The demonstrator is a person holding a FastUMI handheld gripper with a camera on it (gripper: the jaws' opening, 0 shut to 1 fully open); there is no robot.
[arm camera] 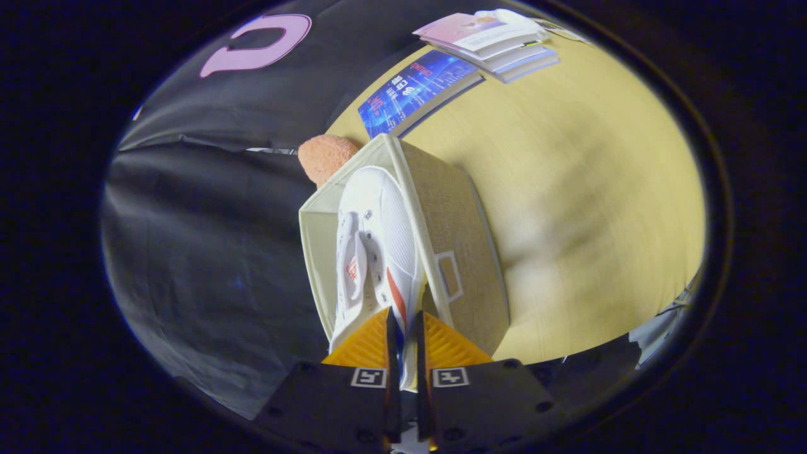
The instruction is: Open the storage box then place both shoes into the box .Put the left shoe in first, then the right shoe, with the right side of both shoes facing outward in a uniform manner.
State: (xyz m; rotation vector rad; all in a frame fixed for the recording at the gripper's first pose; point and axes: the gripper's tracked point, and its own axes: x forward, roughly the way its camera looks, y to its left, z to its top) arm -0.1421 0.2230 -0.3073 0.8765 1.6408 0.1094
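Clamped on the heel end of a white sneaker [372, 246], the gripper [404, 328] is seen with its two fingers drawn close together, the shoe's rim pinched between them. The sneaker runs straight ahead from the fingers, long axis in line with them, toe pointing away toward an orange plush object [325, 157]. It lies in or over the open fabric storage box [460, 252], along the box's length. The box stands on the yellow surface [586, 208], with books [419, 88] beyond it. The lowering is judged to depend on this alignment.
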